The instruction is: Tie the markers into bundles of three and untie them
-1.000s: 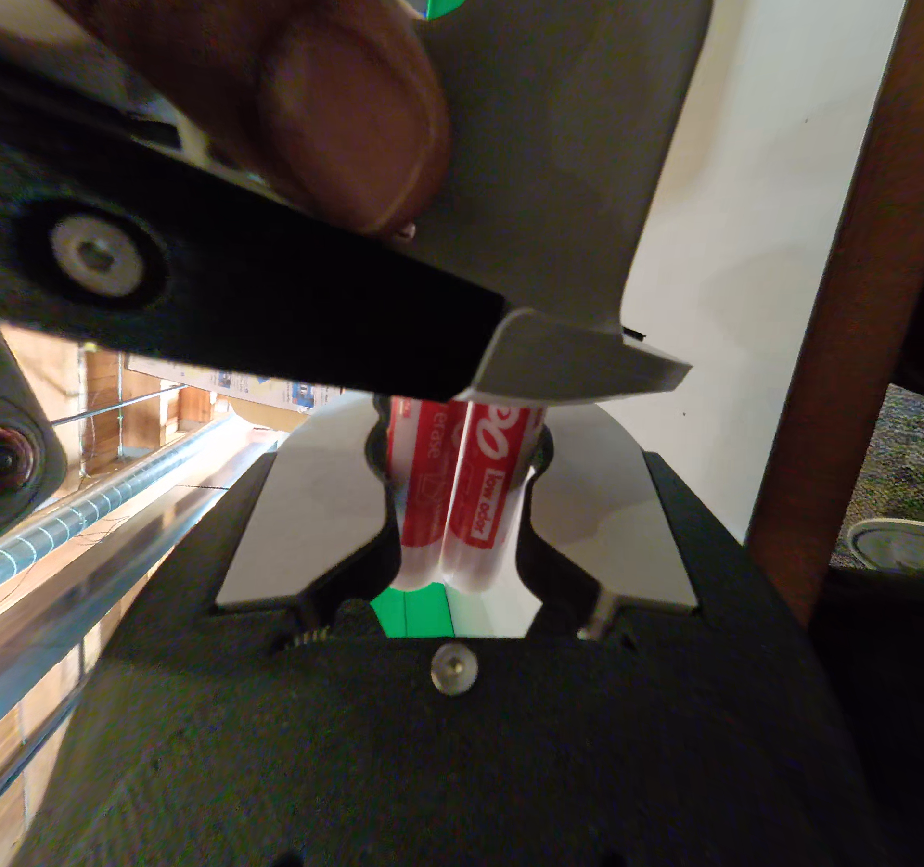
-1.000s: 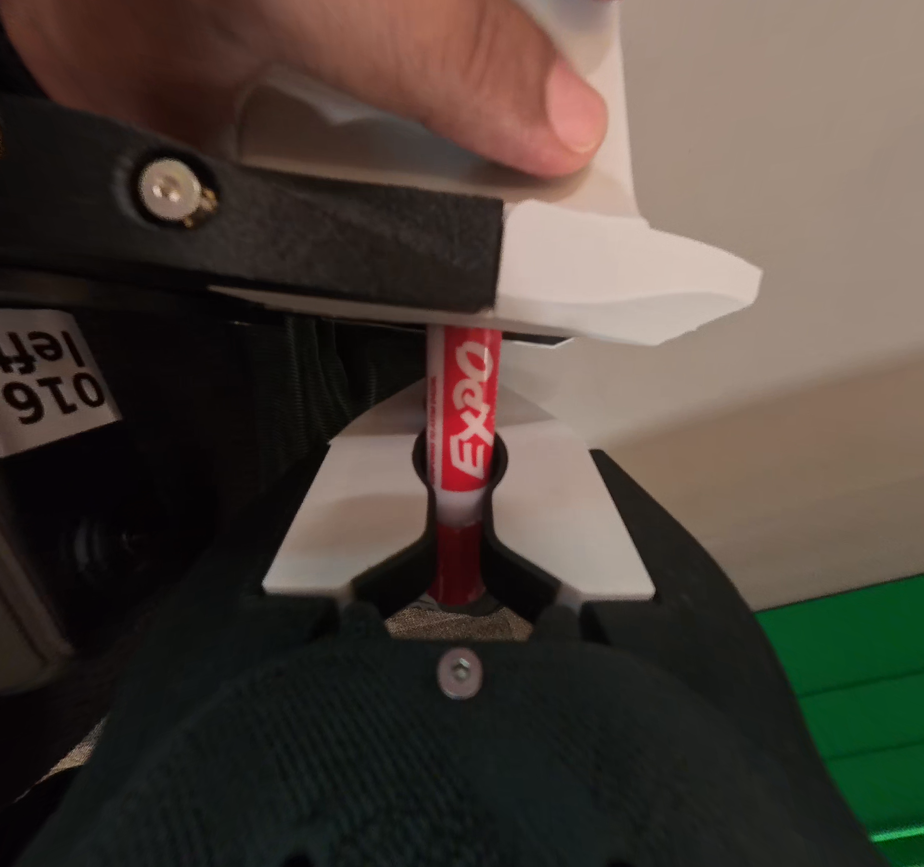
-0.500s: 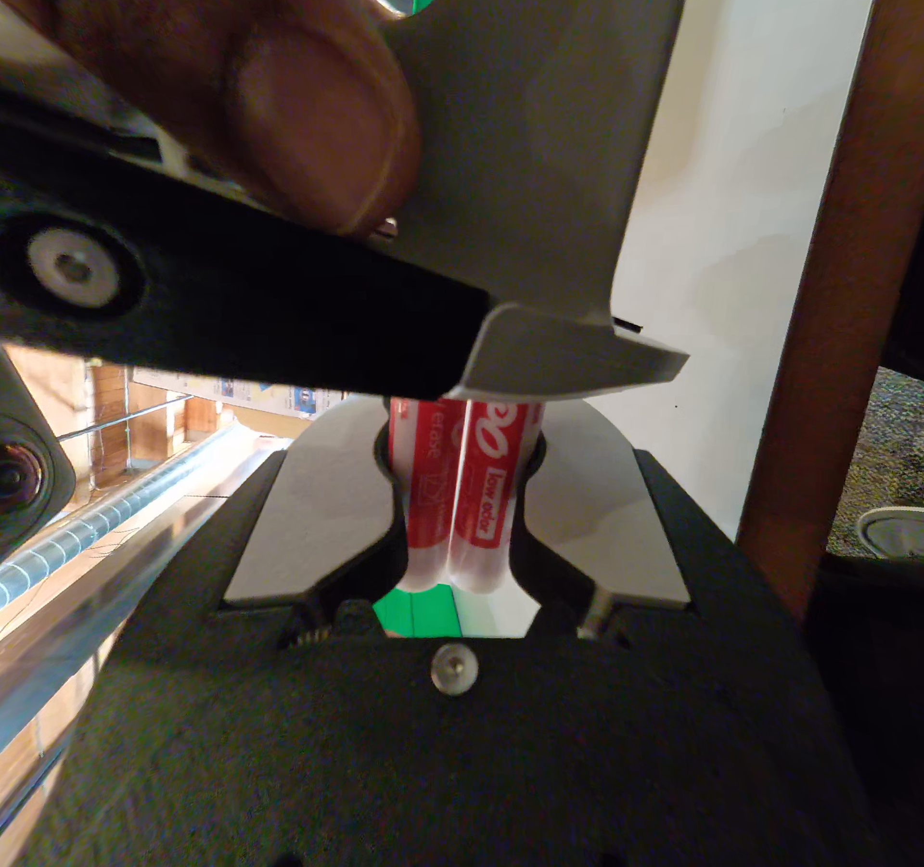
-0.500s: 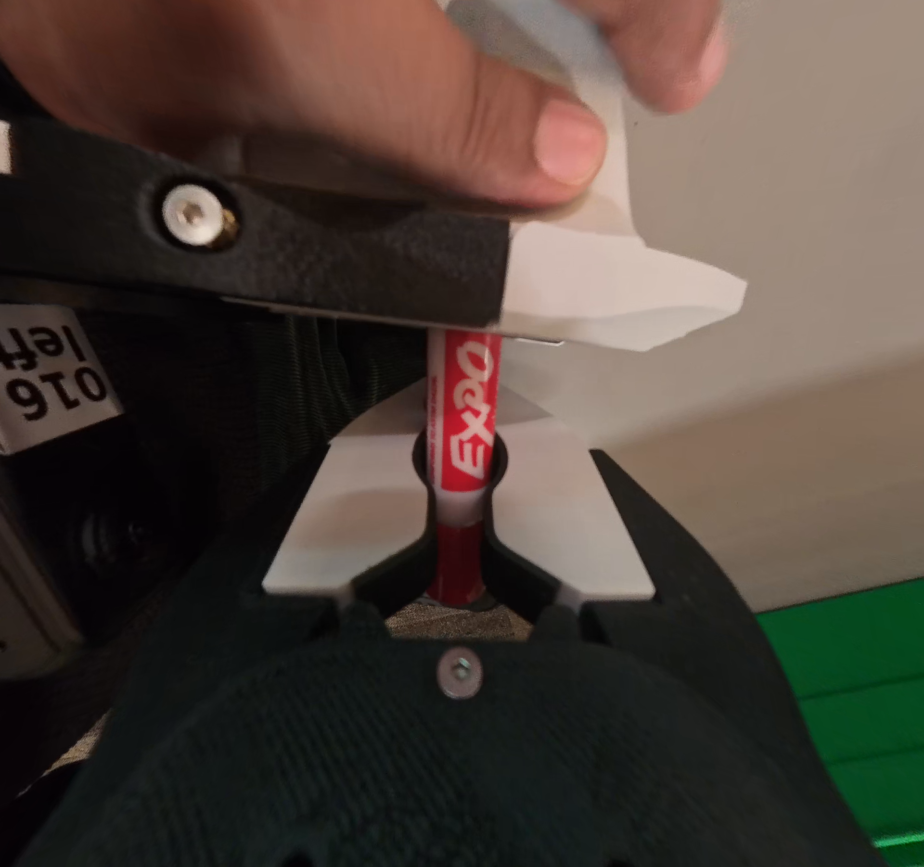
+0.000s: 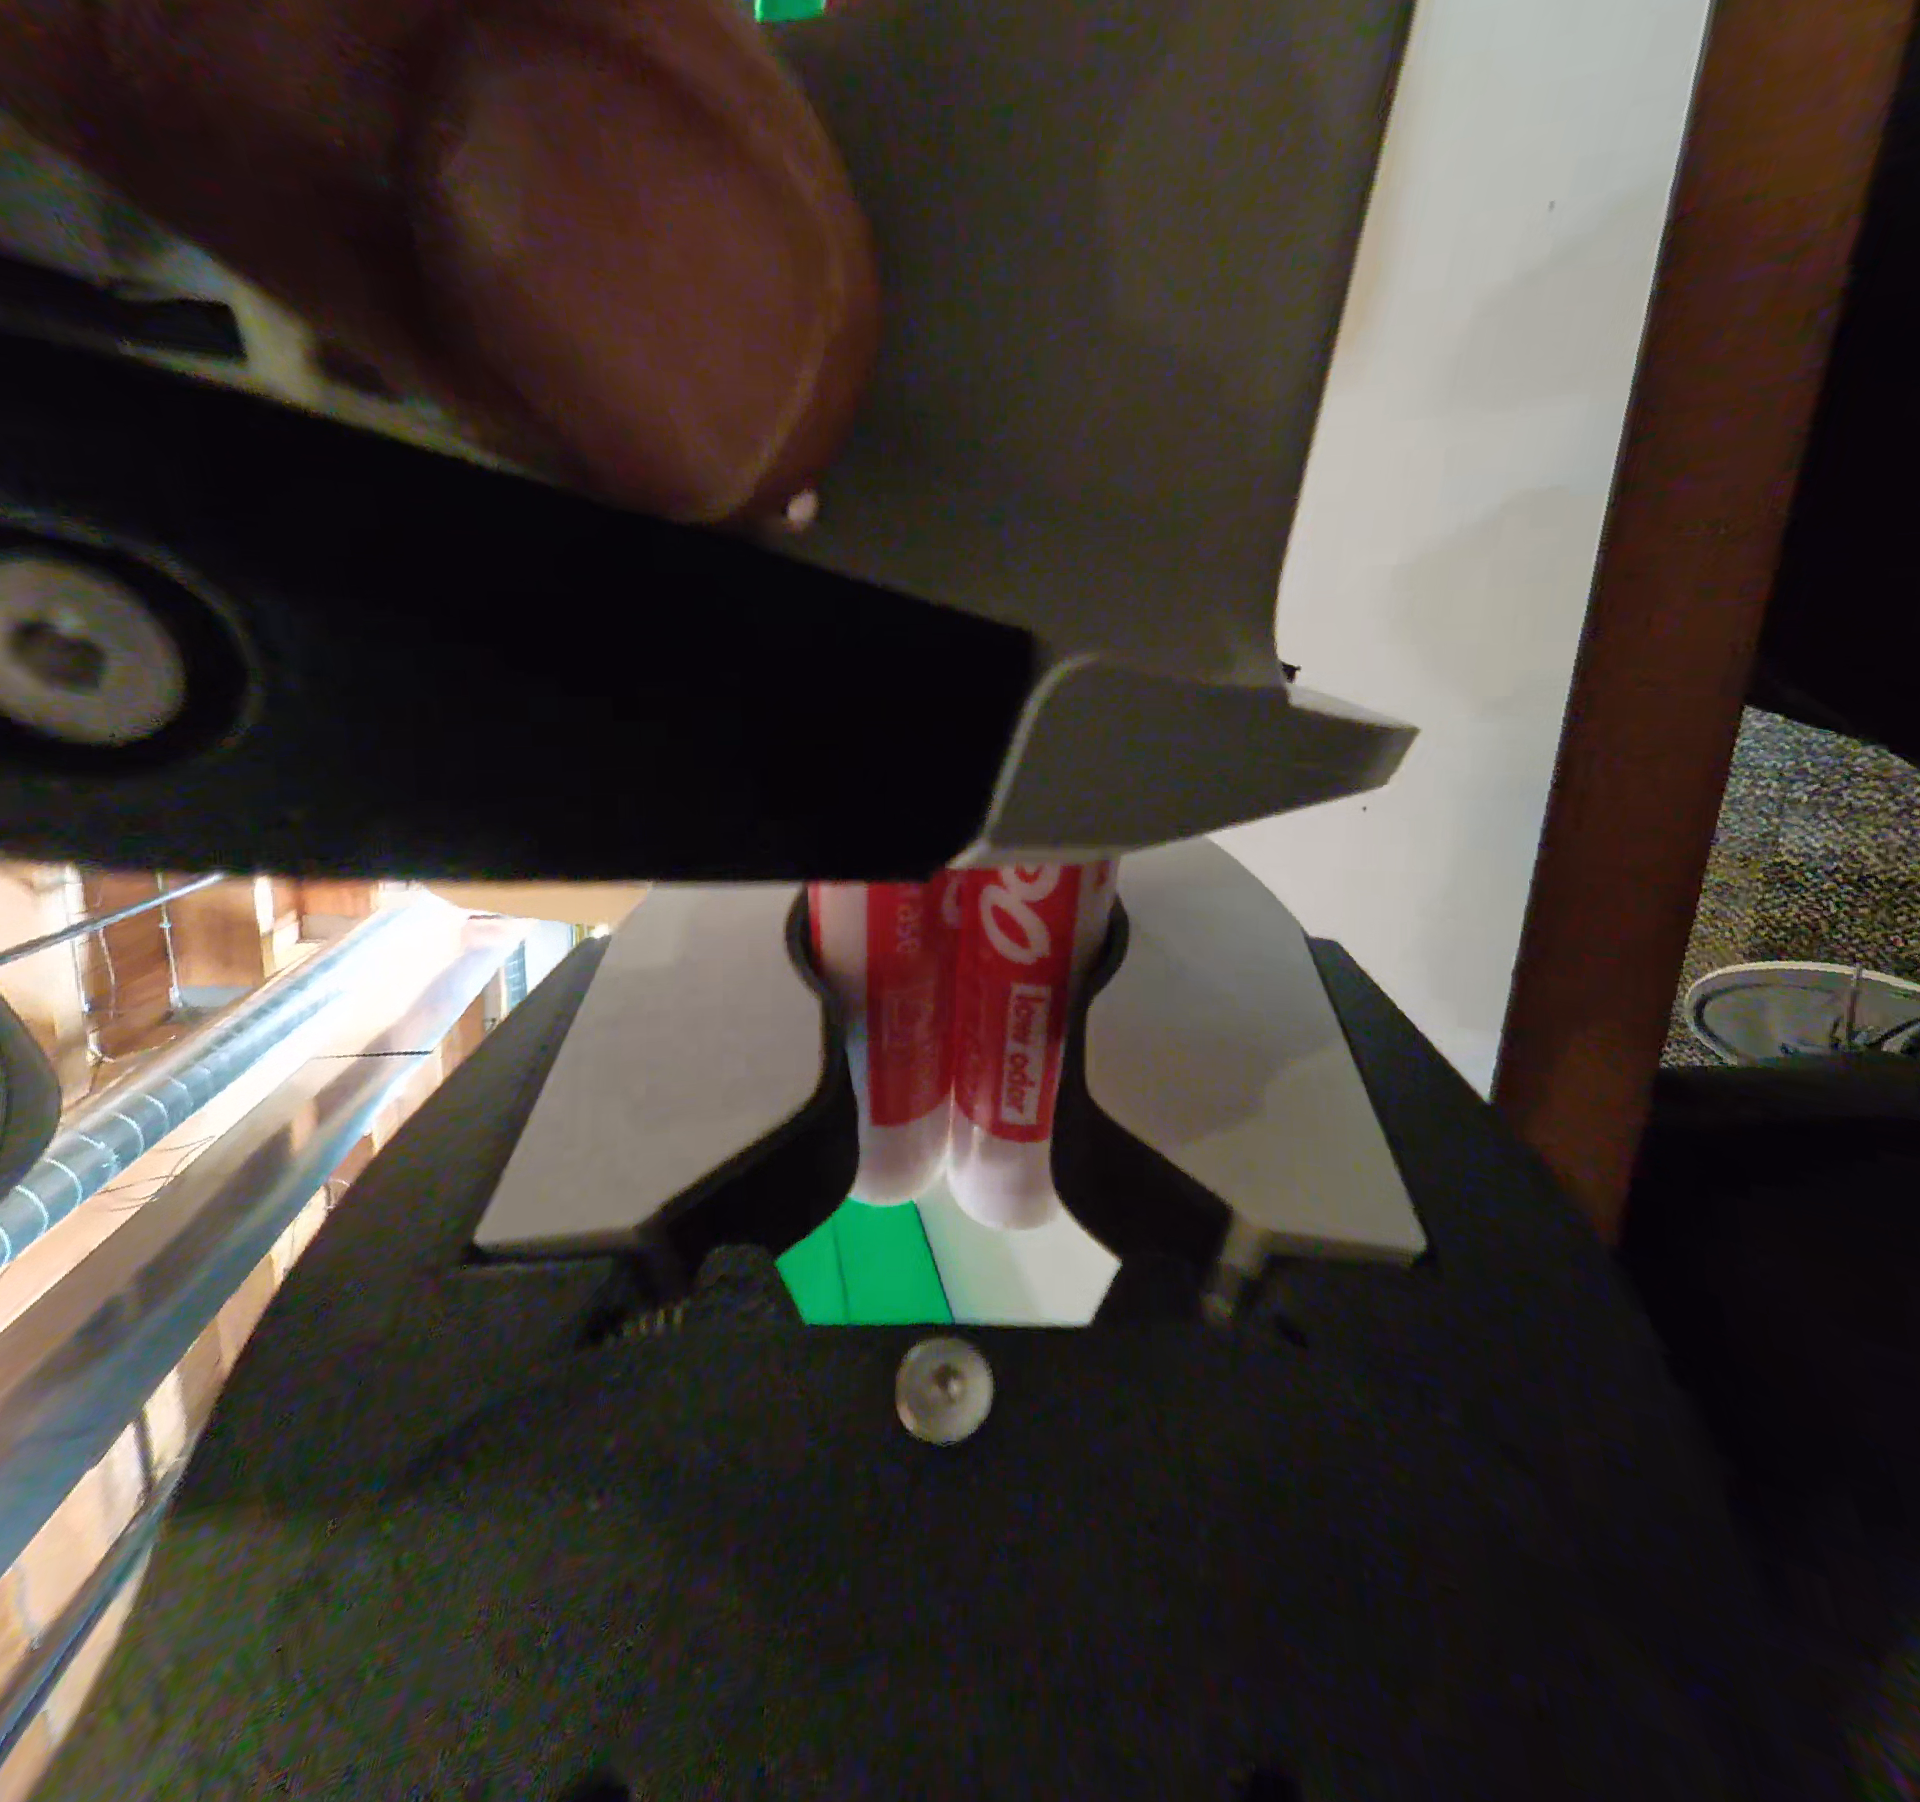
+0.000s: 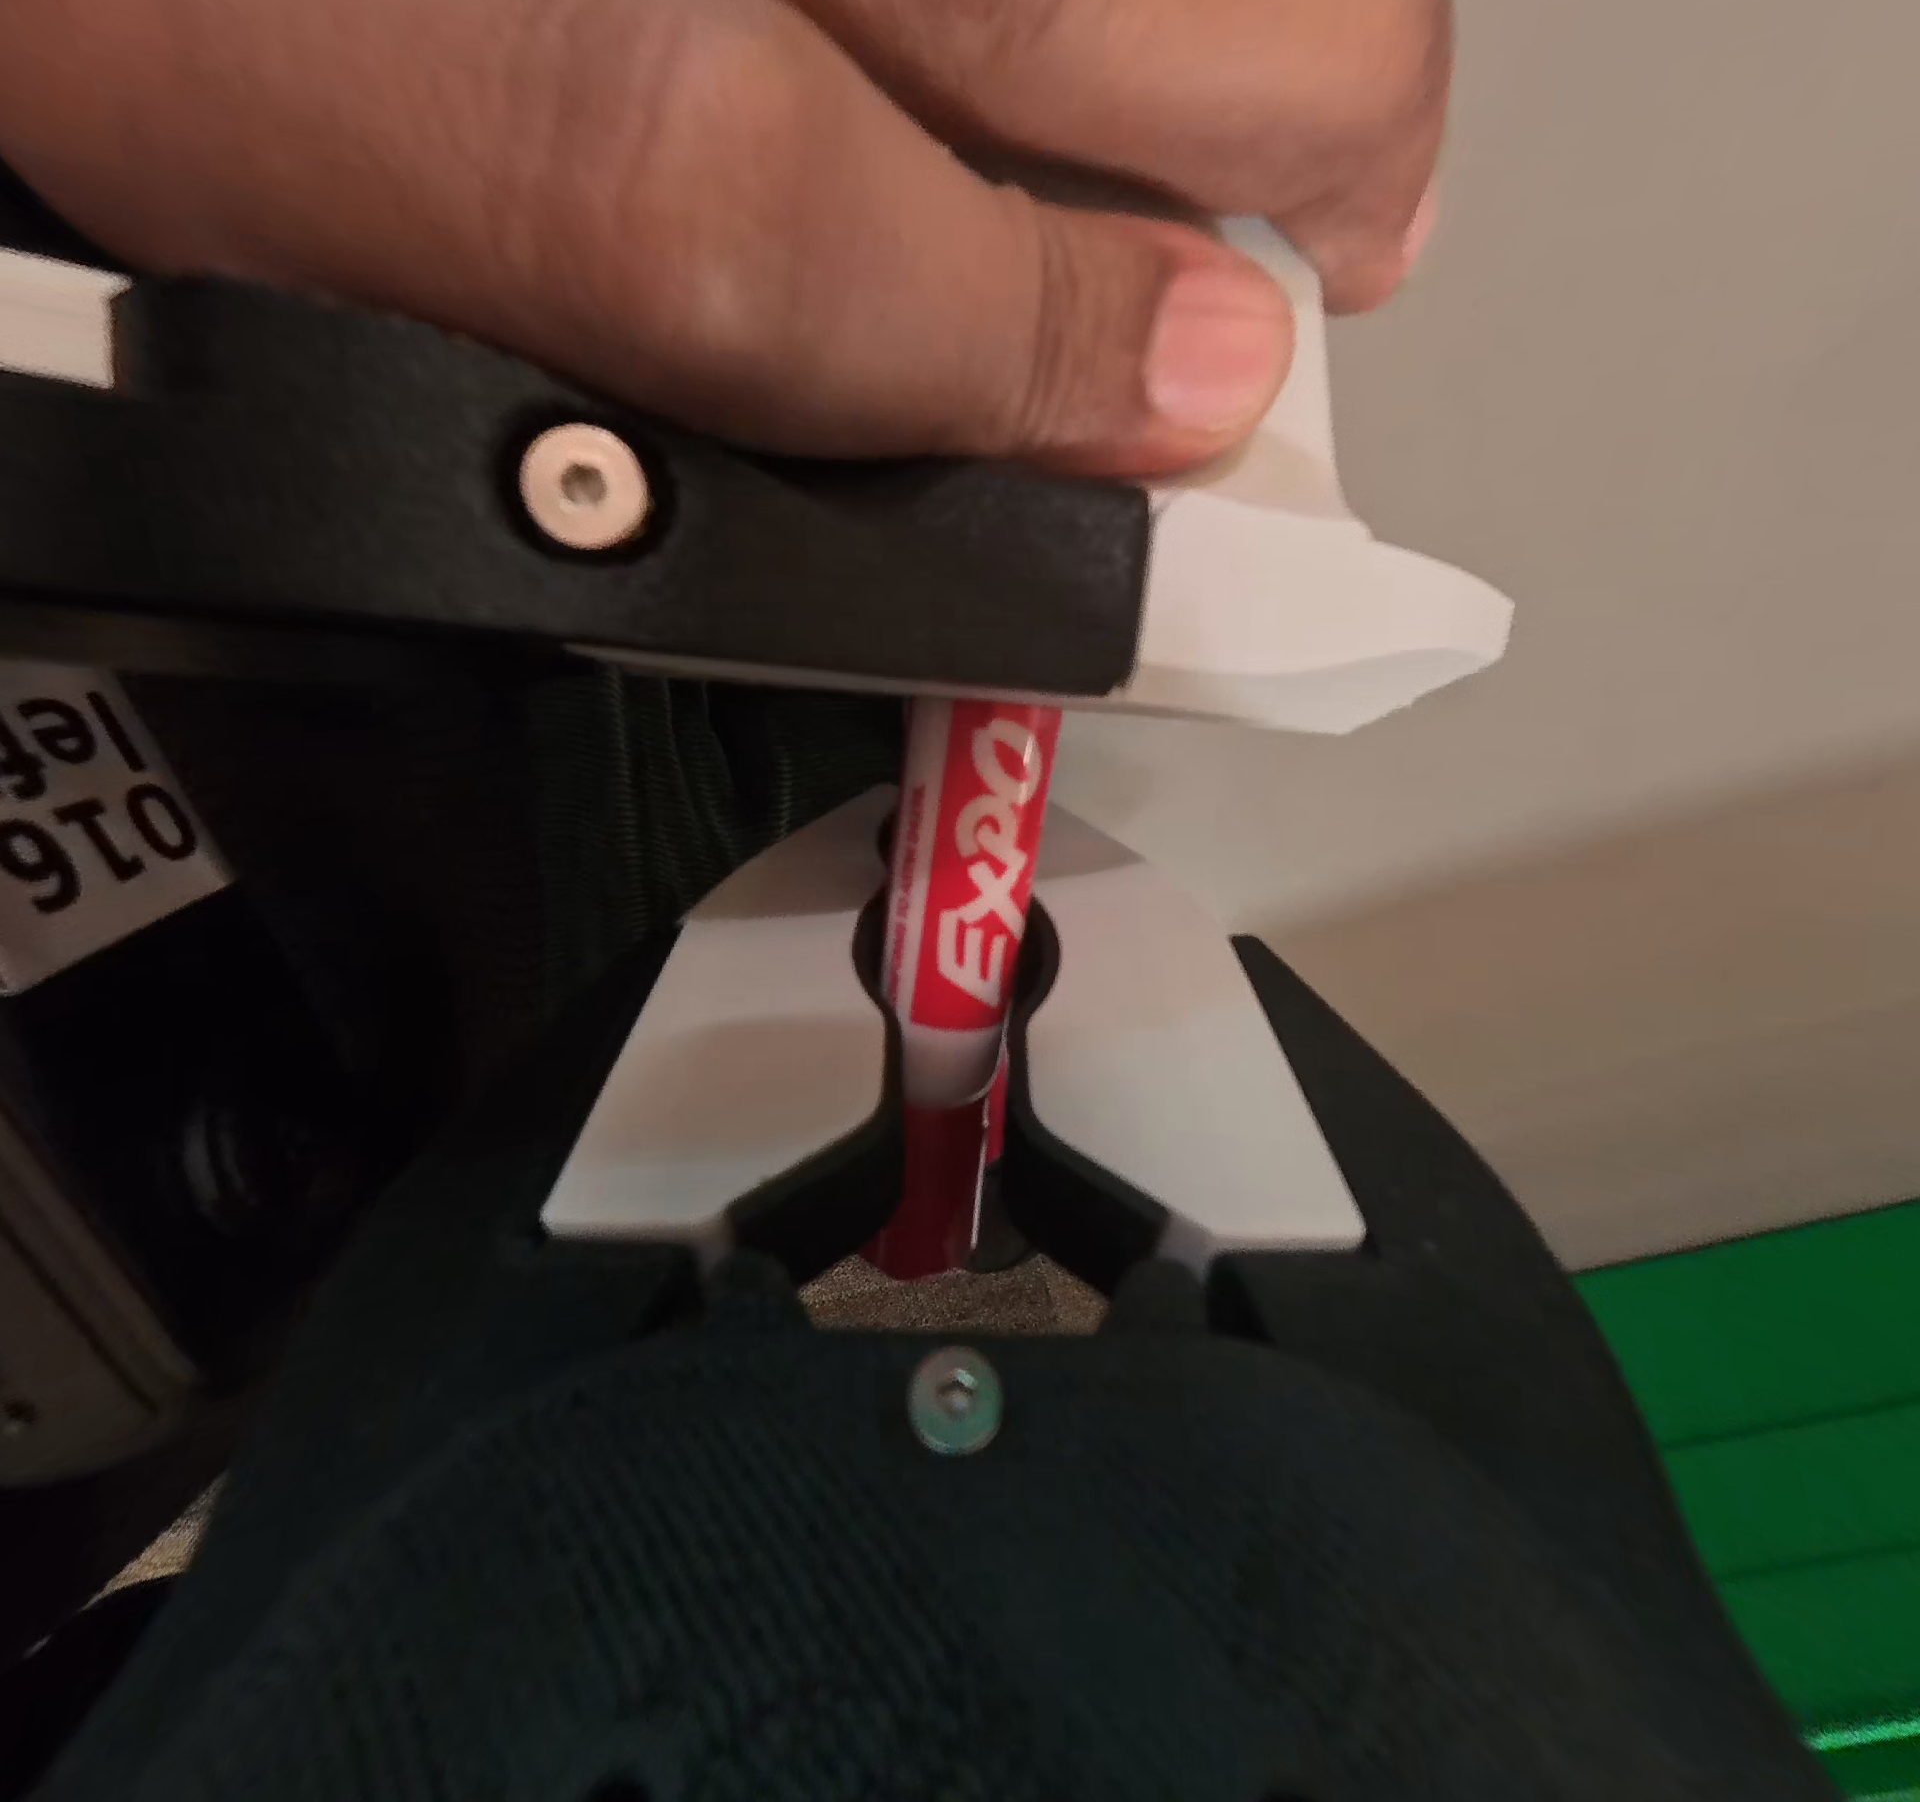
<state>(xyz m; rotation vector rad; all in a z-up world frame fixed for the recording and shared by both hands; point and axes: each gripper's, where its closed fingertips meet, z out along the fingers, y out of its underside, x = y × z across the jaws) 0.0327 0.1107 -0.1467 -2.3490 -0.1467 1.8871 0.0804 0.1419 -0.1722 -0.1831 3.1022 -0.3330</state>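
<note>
No container shows in either view. The left gripper (image 5: 961, 921) has its fingers (image 5: 707, 1056) pressed in on two red-and-white dry-erase markers (image 5: 956, 1056), which stand side by side in the round notch between the pads with their pale ends pointing toward the camera. The right gripper (image 6: 964, 921) is clamped on a marker too (one labelled barrel (image 6: 971, 905) is plain, with a red cap (image 6: 925, 1181) below it; whether a second sits behind it I cannot tell).

Each view is crossed near the top by the other gripper's black arm and pale fingertip, lying right over the marker ends, so there is almost no room above the grip. A thumb (image 5: 623, 225) presses on that arm in the left view, and a hand (image 6: 727, 142) wraps it in the right view.

Past the left gripper's right side are a white wall (image 5: 1507, 298), a brown wooden post (image 5: 1714, 505), speckled carpet (image 5: 1829, 848) and a white shoe sole (image 5: 1808, 1014). A metal rail (image 5: 156, 1129) runs at the left, and a green panel (image 5: 842, 1274) shows through the gap.

The right view has a beige wall (image 6: 1662, 350), open, and a green panel (image 6: 1766, 1440) in the lower right corner. A white sticker (image 6: 94, 869) sits at the left edge.

Against half a second ago, the hand has closed farther over the white fingertip, the crossing arm sits more tilted, and the marker leans slightly. Both grips are unchanged.
</note>
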